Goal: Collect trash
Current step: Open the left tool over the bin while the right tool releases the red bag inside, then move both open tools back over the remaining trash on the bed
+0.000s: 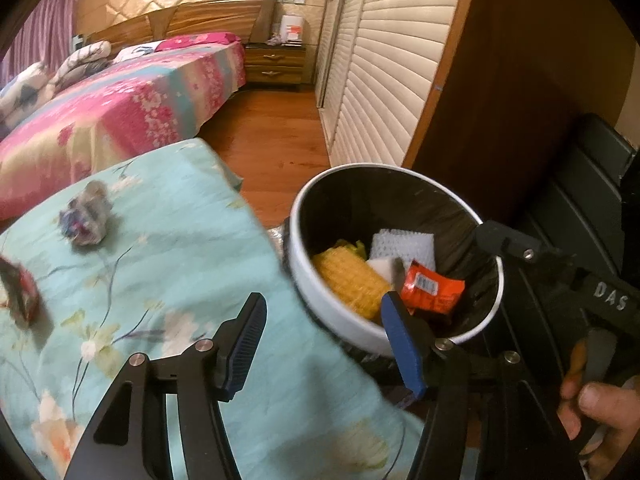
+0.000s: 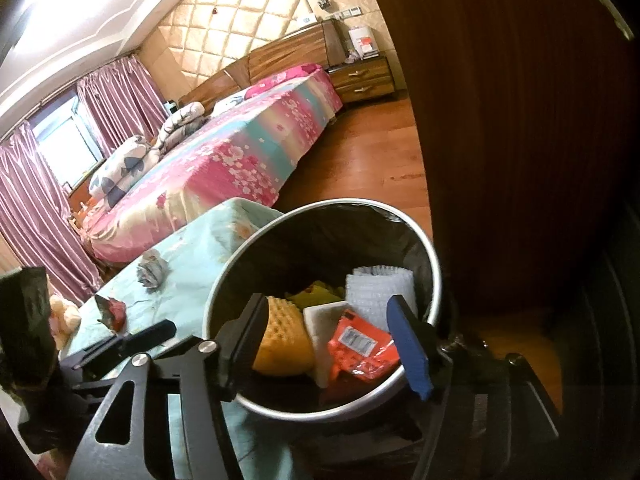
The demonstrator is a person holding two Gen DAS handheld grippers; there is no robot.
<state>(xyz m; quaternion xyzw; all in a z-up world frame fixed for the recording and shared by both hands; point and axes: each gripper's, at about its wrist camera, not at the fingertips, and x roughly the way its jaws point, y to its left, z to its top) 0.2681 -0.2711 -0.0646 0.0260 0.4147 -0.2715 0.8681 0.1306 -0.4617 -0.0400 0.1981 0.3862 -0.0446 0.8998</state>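
Take the trash bin as your landmark: a white round bin with a black liner, standing on the wood floor just beside the corner of the pale green floral cloth.

Your left gripper points forward and slightly down, its fingers spread wide with nothing between them. One finger sits over the cloth on the near side of the bin, and the blue-padded one overlaps the bin's near rim.

Your right gripper is held over the bin's near rim, angled down into it. Its jaws are likewise wide apart and hold nothing. In the left wrist view your right hand wraps the handle at the bin's near right side, with the gripper's body reaching toward the right rim.

Inside the bin lie an orange-red wrapper, a yellow ridged foam piece, a white foam net sleeve and a white block, with something yellow-green behind them.

Still on the cloth, away from the bin, are a crumpled grey wrapper and, further from the bin, a red-and-dark wrapper at the left edge of the left wrist view.

Beyond the bin and cloth stands a bed with a pink floral cover.
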